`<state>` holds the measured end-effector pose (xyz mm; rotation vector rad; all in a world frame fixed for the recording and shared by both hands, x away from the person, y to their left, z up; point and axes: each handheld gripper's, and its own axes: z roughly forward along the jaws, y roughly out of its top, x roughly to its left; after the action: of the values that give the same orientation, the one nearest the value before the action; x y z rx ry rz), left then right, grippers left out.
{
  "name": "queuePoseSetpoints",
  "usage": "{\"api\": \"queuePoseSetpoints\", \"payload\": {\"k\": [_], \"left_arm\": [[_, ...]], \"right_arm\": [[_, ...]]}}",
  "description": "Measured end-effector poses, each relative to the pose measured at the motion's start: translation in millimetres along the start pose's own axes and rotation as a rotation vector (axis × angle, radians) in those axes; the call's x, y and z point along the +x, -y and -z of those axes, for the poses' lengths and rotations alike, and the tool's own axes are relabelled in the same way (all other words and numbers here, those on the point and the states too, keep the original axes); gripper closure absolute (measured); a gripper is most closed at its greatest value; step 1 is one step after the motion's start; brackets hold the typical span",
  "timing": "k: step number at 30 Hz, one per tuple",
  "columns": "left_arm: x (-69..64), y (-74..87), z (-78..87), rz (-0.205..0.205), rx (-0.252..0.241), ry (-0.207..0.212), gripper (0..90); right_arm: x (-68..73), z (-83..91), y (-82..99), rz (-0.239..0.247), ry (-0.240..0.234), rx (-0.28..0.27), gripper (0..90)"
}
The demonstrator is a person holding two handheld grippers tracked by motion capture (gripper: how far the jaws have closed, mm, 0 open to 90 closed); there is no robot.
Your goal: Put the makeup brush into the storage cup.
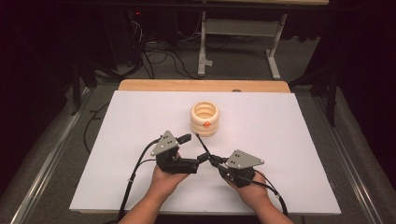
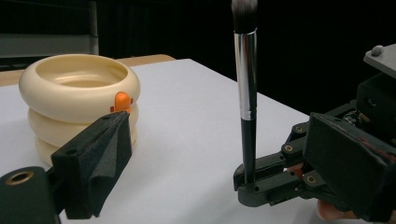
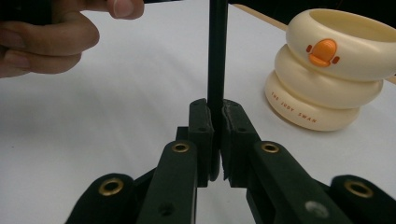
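Right gripper (image 3: 217, 135): you have it clamped on the makeup brush (image 2: 246, 93) handle, brush upright.
Left gripper (image 1: 192, 150): your jaws stand apart, empty.
Cream holder (image 1: 204, 118): on the desk (image 1: 289, 140), beyond both.

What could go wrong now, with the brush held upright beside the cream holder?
1. The right claw pinches the makeup brush only at the very bottom of its handle, so the tall brush may tilt or slip.
2. The left claw stands open beside it, not gripping; a careless move might knock the brush.
3. The ringed cream holder stands free on the white table; a bump could shift it.
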<state>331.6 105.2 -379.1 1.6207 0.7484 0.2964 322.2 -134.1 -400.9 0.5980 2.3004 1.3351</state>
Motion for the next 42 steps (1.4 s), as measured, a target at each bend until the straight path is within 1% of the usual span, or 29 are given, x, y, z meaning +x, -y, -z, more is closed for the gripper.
{"api": "queuePoseSetpoints", "payload": {"k": [2, 4, 6, 7, 9, 10, 12, 14, 16, 18, 20, 24, 27, 35, 38, 40, 42], "left_arm": [[-0.7, 0.7, 0.3, 0.001, 0.000, 0.002, 8.7], [-0.8, 1.0, 1.3, 0.001, 0.000, -0.001, 8.7], [0.3, 1.4, 2.9, 0.010, -0.006, -0.001, 9.0], [0.6, 1.5, 3.3, 0.012, -0.008, -0.001, 9.4], [1.4, 1.9, 4.2, 0.013, -0.015, 0.001, 10.8], [1.6, 2.1, 4.4, 0.014, -0.017, 0.004, 12.6], [2.6, 3.0, 4.7, 0.032, -0.026, 0.019, 16.3], [3.7, 3.6, 4.4, 0.037, -0.027, 0.027, 18.7], [4.5, 4.6, 4.2, 0.047, -0.036, 0.037, 25.3], [5.3, 5.6, 3.5, 0.061, -0.043, 0.044, 29.6], [5.2, 6.1, 3.1, 0.062, -0.040, 0.043, 35.3], [5.3, 6.6, 3.6, 0.069, -0.047, 0.057, 46.7], [4.7, 6.6, 4.1, 0.063, -0.046, 0.062, 53.6], [3.9, 6.1, 5.1, 0.060, -0.054, 0.070, 63.2], [3.8, 6.3, 5.1, 0.061, -0.056, 0.080, 66.9], [3.4, 6.7, 4.8, 0.056, -0.057, 0.080, 69.5], [3.9, 6.8, 4.5, 0.060, -0.055, 0.087, 71.8]], "right_arm": [[0.9, -0.1, 0.1, -0.007, -0.001, 0.003, 86.4], [1.3, -0.8, 0.3, 0.001, -0.003, -0.002, 86.4], [1.4, -1.0, 0.5, 0.009, -0.007, 0.000, 86.4], [2.1, -1.3, 0.4, 0.003, -0.007, -0.001, 86.4], [2.3, -1.4, 0.2, 0.009, -0.012, 0.001, 86.4], [2.5, -2.0, 0.3, 0.011, -0.013, -0.001, 86.4], [2.8, -2.6, 0.5, 0.009, -0.015, -0.002, 86.4], [3.0, -3.1, 0.6, 0.011, -0.011, 0.002, 86.4], [2.6, -3.3, 0.8, 0.013, -0.012, -0.001, 86.4], [2.5, -3.2, 1.1, 0.010, -0.011, 0.004, 86.4], [1.8, -3.7, 1.6, 0.010, -0.014, 0.006, 86.4], [1.6, -3.9, 1.4, 0.009, -0.014, 0.004, 86.4], [1.2, -4.8, 1.6, 0.011, -0.013, 0.005, 86.4], [1.2, -2.8, 1.2, 0.012, -0.009, 0.003, 86.4], [1.7, -3.1, 1.0, 0.010, -0.008, 0.004, 86.4], [1.7, -3.5, 1.0, 0.018, -0.008, 0.000, 86.4], [1.6, -3.8, 0.8, 0.023, -0.010, 0.002, 86.4]]}}
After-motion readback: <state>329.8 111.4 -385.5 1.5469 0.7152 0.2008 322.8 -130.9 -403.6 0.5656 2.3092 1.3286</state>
